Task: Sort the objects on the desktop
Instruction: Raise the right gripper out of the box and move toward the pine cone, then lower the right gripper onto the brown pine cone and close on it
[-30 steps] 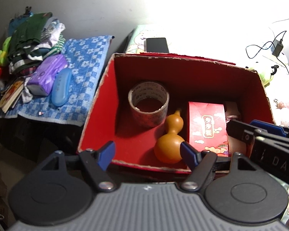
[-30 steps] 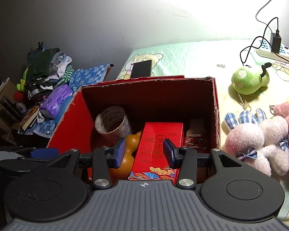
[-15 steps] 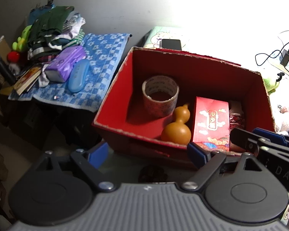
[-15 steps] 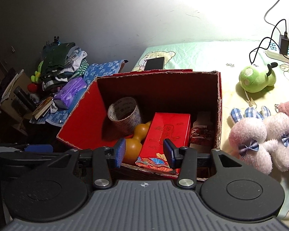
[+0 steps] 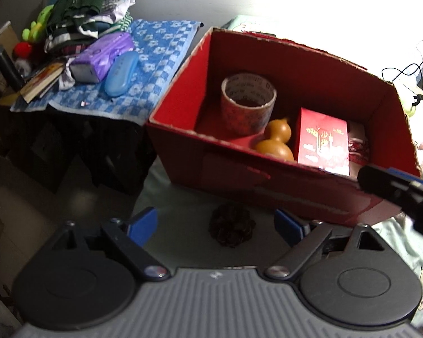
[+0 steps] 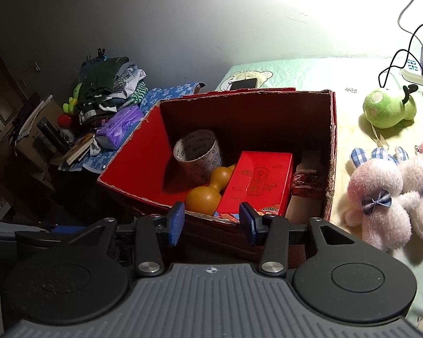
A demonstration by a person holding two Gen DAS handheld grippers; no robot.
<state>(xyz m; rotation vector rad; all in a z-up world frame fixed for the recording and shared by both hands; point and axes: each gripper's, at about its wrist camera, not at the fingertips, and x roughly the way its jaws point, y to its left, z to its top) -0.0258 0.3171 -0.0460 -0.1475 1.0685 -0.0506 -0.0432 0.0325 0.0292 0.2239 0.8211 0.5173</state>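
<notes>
- The red box (image 6: 331, 140) is made of cardboard with rough, torn edges, and it sits on the bed sheet (image 6: 310, 70).
- Inside the red box, a roll of tape (image 6: 198, 152) stands at the left side. It has small printed writing all over, too small to read.
- The orange gourd (image 6: 208, 188) is smooth and shaped like a bottle. It lies just beside the tape roll.
- A flat red packet (image 6: 258, 183) with gold writing lies to the right of the gourd, touching it. I cannot read the writing.
- A dark bumpy pinecone (image 5: 231, 226) sits on the sheet just outside the red box, at its near wall.
- The left gripper (image 5: 215, 225) is spread wide, with the pinecone between its blue tips, and it holds nothing.
- The right gripper (image 6: 211, 221) is spread apart too, near the front edge of the red box, and it holds nothing.
- To the right of the red box are a fluffy pink toy (image 6: 378, 191) and a green plush toy (image 6: 386, 109).
- Behind the red box, a black phone (image 6: 244, 84) lies on the sheet, which is pale green with a bear picture.
- To the left of the red box, a blue checked cloth (image 5: 155, 56) holds a purple pack (image 5: 101, 56), a blue case (image 5: 121, 73) and piled clothes (image 5: 84, 19).
</notes>
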